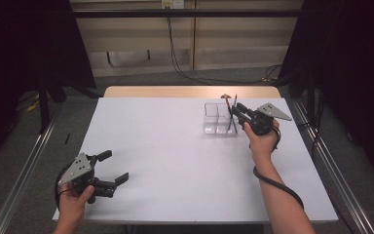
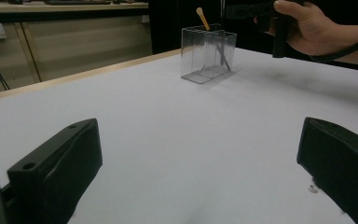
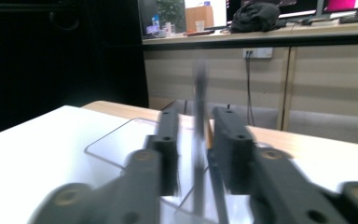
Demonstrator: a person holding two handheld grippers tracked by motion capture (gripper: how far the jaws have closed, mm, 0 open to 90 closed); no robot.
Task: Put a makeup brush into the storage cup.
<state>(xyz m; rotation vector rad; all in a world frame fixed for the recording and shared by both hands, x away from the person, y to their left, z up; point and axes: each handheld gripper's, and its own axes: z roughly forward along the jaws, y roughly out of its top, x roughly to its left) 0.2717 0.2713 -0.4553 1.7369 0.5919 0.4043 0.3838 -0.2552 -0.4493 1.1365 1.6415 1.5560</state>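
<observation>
Left gripper (image 1: 111, 168) rests on white table (image 1: 175, 161); beyond, apparently grey floor (image 1: 141, 78).

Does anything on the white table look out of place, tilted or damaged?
Nothing is damaged or spilled. The clear plastic compartment box stands upright; inside, a thin dark stick leans slightly, and a wooden spoon-like stick tilts above the rim.

Dark stick (image 3: 199, 140) btwn right claw (image 3: 196, 154) jaws blurred; kind unclear.

A white table (image 1: 175, 156) with a wood edge at the back fills the middle of the frame. A clear box (image 1: 217, 118) stands on it, upper right.
</observation>
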